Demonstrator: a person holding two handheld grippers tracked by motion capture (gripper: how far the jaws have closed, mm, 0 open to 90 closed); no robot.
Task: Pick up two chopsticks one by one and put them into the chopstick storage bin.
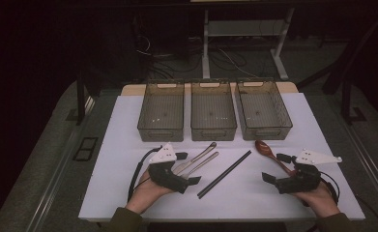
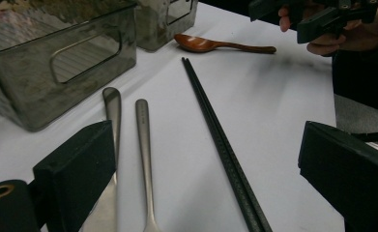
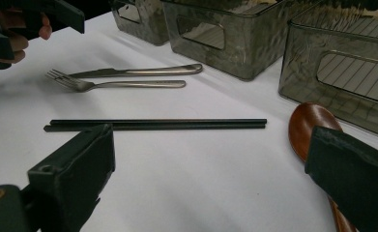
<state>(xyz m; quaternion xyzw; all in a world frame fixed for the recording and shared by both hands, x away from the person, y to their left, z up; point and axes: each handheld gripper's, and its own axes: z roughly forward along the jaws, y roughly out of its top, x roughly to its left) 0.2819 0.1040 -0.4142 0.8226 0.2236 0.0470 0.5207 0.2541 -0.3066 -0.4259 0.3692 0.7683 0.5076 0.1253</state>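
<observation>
While both of my tongs hover low over the white table mat (image 1: 128, 193), neither has taken hold of anything: my left gripper (image 1: 182, 168) stands released, jaws wide apart, and my right gripper (image 1: 277, 168) is spread just as wide with nothing between its pads.

My left tongs sit over the tine and blade ends of the brushed-steel fork (image 2: 145, 159) and the brushed-steel table knife (image 2: 112, 145), which lie side by side, nearly touching, handles pointing toward the middle one of three smoky clear plastic bins (image 1: 213, 116). Just beside them lies the pair of long black chopsticks (image 2: 220, 145), set close together on a slant. The dark red-brown wooden spoon (image 3: 310, 125) rests under my right tongs, its bowl near the rightmost bin.

I judge the fork stiff, fairly light and smooth, so it may slip or pivot if pinched at the tines. I would take it across the slim handle near the middle, where it balances. It lies flat on the mat, so my jaws must come down close on either side, clear of the knife.
</observation>
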